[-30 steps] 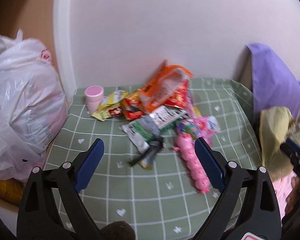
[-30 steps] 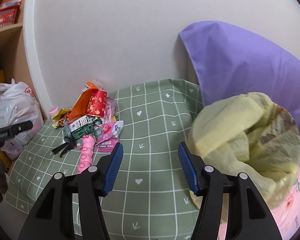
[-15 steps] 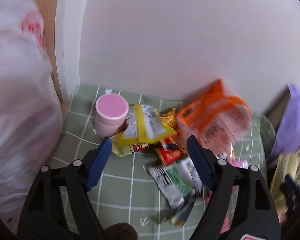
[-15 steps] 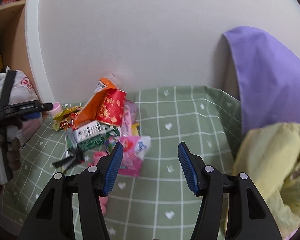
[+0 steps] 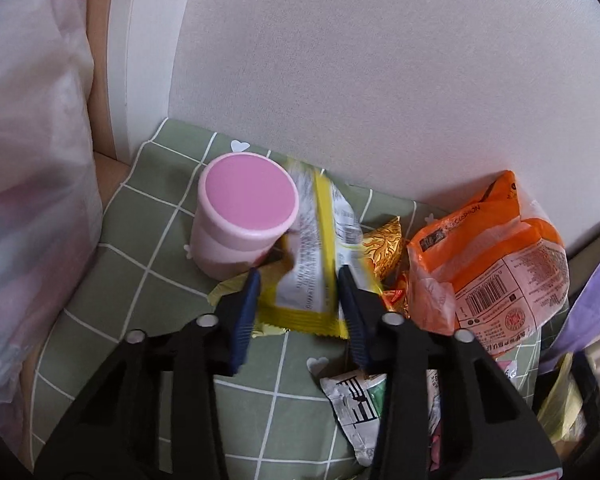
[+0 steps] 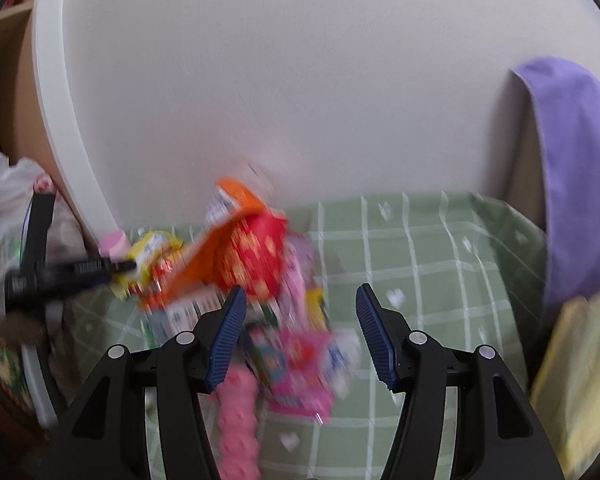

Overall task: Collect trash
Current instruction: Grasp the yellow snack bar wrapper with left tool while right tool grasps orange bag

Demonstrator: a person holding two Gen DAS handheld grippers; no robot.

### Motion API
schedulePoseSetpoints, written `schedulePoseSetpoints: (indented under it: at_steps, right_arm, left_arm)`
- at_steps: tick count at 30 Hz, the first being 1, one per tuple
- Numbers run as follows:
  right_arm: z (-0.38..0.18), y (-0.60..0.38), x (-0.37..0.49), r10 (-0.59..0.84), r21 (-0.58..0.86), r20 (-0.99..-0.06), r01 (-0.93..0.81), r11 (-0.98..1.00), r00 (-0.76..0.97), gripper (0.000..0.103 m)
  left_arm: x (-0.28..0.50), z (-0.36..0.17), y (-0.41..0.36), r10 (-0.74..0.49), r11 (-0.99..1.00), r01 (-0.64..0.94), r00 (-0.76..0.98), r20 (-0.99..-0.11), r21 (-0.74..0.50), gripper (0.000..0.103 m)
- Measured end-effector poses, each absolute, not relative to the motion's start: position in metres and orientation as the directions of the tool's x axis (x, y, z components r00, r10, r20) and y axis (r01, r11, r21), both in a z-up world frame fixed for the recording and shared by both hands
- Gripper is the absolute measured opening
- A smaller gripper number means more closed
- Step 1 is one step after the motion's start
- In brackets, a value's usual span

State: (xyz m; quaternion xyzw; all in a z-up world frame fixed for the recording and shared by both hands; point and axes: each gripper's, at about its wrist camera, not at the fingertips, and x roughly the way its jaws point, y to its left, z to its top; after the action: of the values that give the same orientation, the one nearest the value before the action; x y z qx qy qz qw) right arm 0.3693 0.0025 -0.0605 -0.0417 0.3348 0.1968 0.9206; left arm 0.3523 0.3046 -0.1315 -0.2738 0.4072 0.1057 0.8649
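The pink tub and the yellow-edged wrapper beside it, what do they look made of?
The pink tub looks like smooth, matte hard plastic: even colour, crisp rounded rim, no creases. The yellow-edged wrapper seems thin, glossy plastic film: it crinkles, shows printed text and has crimped, sealed ends. Whether it has a foil lining cannot be told.

left hand-held gripper (image 5: 298, 280): jaws closing | right hand-held gripper (image 6: 300, 320): jaws apart

Your left gripper (image 5: 298, 280) closes its blue-padded fingers (image 5: 246, 312) around a yellow-edged white snack wrapper (image 5: 314, 264), which lies between them on the green checked cloth (image 5: 140, 280). A pale pink round lidded tub (image 5: 244, 224) stands just beside it; a crumpled orange plastic packet (image 5: 496, 264) lies right.
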Motion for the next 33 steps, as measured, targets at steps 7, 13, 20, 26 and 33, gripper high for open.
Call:
schedulePoseSetpoints:
  at_steps: [7,13,20,26,33]
  right_arm:
    - [-0.044,0.067,0.424,0.418,0.01,-0.584,-0.509,0.861,0.696,0.054]
    - [-0.072,0.083,0.47,0.415,0.035,-0.673,-0.534,0.845,0.612,0.043]
    - [-0.059,0.054,0.449,0.492,0.101,-0.646,-0.573,0.813,0.584,0.024]
    - [-0.013,-0.013,0.412,0.501,0.108,-0.561,-0.542,0.833,0.659,0.023]
    - [0.035,-0.097,0.356,0.408,0.049,-0.471,-0.439,0.897,0.782,0.023]
  left_arm:
    - [0.336,-0.122,0.296,-0.063,0.849,-0.362,0.655,-0.753,-0.386,0.031]
    - [0.315,-0.102,0.292,-0.057,0.86,-0.341,0.675,-0.736,-0.38,0.031]
    - [0.299,-0.068,0.286,-0.042,0.872,-0.32,0.704,-0.709,-0.37,0.031]
    - [0.29,-0.027,0.256,-0.062,0.902,-0.244,0.742,-0.667,-0.355,0.031]
    - [0.295,0.018,0.188,-0.172,0.935,-0.058,0.79,-0.589,-0.35,0.031]
